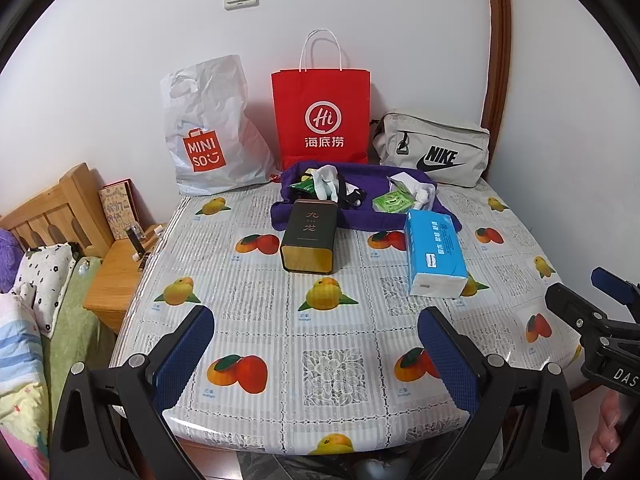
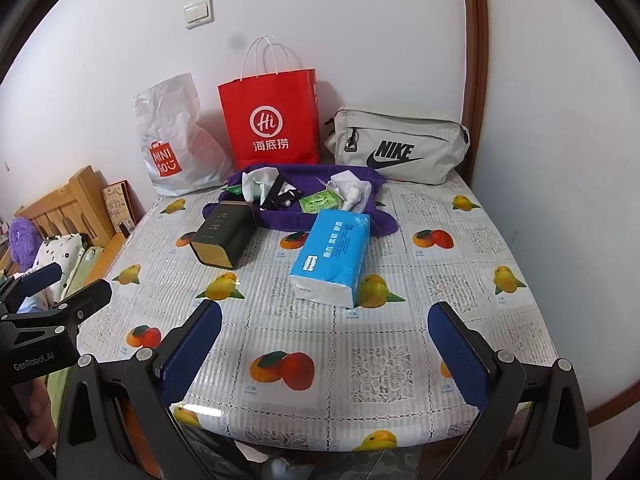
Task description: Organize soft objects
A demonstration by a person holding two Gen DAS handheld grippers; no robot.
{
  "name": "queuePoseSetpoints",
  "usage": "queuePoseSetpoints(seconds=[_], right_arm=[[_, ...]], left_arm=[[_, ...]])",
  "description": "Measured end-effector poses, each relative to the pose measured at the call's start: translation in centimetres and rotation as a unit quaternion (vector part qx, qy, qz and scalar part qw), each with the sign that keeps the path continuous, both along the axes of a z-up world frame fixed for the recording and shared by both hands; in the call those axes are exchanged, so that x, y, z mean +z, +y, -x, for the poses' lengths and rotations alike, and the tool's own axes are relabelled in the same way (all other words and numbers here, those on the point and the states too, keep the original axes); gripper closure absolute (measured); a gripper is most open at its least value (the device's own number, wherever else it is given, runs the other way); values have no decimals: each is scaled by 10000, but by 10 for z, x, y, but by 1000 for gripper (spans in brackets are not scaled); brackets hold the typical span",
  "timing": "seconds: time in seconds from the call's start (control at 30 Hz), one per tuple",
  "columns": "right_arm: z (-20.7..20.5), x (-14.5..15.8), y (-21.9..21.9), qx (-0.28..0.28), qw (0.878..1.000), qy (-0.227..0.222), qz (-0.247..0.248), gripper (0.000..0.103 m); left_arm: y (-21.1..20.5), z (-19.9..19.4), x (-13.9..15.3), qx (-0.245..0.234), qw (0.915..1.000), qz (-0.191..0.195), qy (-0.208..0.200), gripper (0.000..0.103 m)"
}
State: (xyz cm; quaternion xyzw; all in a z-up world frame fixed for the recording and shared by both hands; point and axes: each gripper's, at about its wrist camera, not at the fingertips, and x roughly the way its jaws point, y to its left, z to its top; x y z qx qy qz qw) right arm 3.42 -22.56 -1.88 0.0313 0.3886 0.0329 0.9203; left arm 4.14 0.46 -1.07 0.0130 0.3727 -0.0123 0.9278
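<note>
Both tongs spread wide, holding nothing: left gripper (image 1: 316, 334) and right gripper (image 2: 325, 330) hover over the near edge of the table (image 1: 280, 320). Purple cloth (image 1: 360, 216) at 12 o'clock, heaped with small items. Blue tissue pack (image 2: 330, 256) just at its near edge; dark tin (image 1: 308, 242) beside it at 9 o'clock. Red paper bag (image 1: 320, 114), white plastic bag (image 1: 208, 136), grey pouch (image 1: 434, 150) along the wall.

Tissue pack (image 2: 330, 254): your blue soft pack lies flat mid-tabletop, its far end touching the towel.
Purple towel (image 2: 376, 220): spread out behind it, clutter piled on top.
</note>
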Motion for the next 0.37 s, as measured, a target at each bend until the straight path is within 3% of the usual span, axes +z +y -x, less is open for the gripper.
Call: queuePoseSetpoints(seconds=[0.37], right_arm=[[-1, -1, 0, -43, 10000, 30, -24, 1]], left_arm=[[-2, 2, 1, 2, 10000, -9, -19, 0]])
